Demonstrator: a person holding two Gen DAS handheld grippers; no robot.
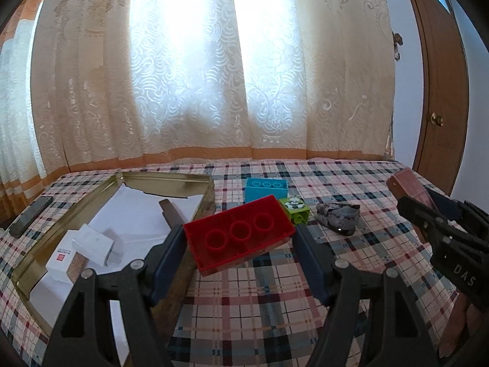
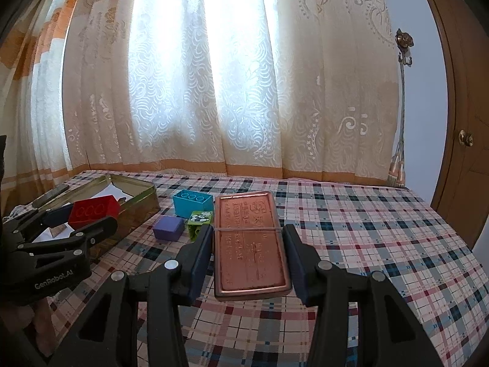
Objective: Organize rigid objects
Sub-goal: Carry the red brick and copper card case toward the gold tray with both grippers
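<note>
My left gripper (image 1: 240,237) is shut on a big red toy brick (image 1: 238,235), held above the checked cloth just right of the open gold tin (image 1: 171,180); the brick also shows in the right wrist view (image 2: 93,211). My right gripper (image 2: 247,240) is shut on a flat copper-coloured tin (image 2: 250,244), held above the cloth; it also shows in the left wrist view (image 1: 408,185). A blue brick (image 1: 265,188), a green printed cube (image 1: 295,209) and a purple block (image 2: 168,227) lie on the cloth.
The gold tin holds white paper, a small white box (image 1: 91,241) and a dark strip (image 1: 172,214). A dark phone-like slab (image 1: 30,215) lies left of the tin. A grey crumpled object (image 1: 337,217) lies right of the green cube. Curtains hang behind; a door (image 2: 464,137) stands at right.
</note>
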